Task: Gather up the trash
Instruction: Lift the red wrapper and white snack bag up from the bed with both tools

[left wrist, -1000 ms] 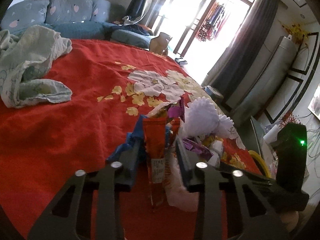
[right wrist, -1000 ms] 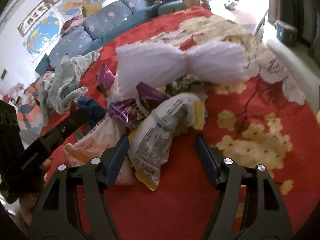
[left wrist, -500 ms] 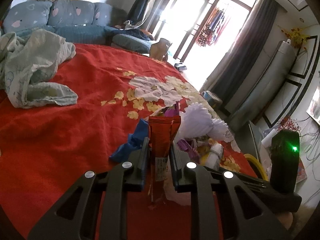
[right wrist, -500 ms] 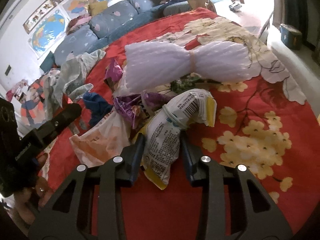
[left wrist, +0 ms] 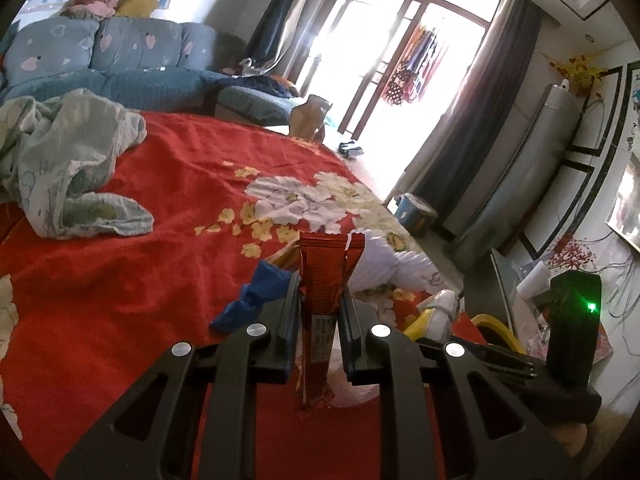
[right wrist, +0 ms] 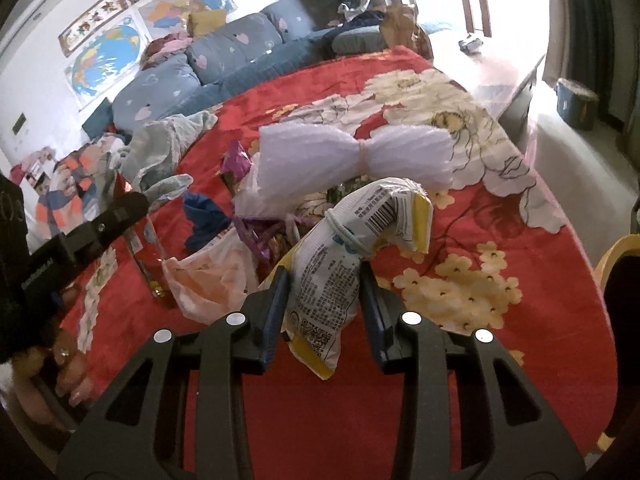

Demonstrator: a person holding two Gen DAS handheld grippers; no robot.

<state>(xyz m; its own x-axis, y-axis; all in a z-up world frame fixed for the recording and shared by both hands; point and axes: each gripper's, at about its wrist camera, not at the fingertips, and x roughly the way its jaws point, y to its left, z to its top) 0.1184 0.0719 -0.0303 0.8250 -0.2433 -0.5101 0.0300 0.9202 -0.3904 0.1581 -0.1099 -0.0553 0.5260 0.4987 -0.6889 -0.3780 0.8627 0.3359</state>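
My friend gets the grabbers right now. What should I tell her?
Left gripper: shut on the red wrapper, held upright.
Right gripper: shut on the white-and-yellow bag.
On the red bedspread: white foam bow, purple wrapper, blue scrap, pale plastic bag.
Done: two pieces gripped. Left: put them away, no bin clearly seen, then gather the pile.

Each hand-held gripper, left [left wrist: 319,308] and right [right wrist: 323,300], has matte black triangulated arms, silver screws and blue-edged fingers [right wrist: 275,312]; a green light glows on the right unit's black housing.
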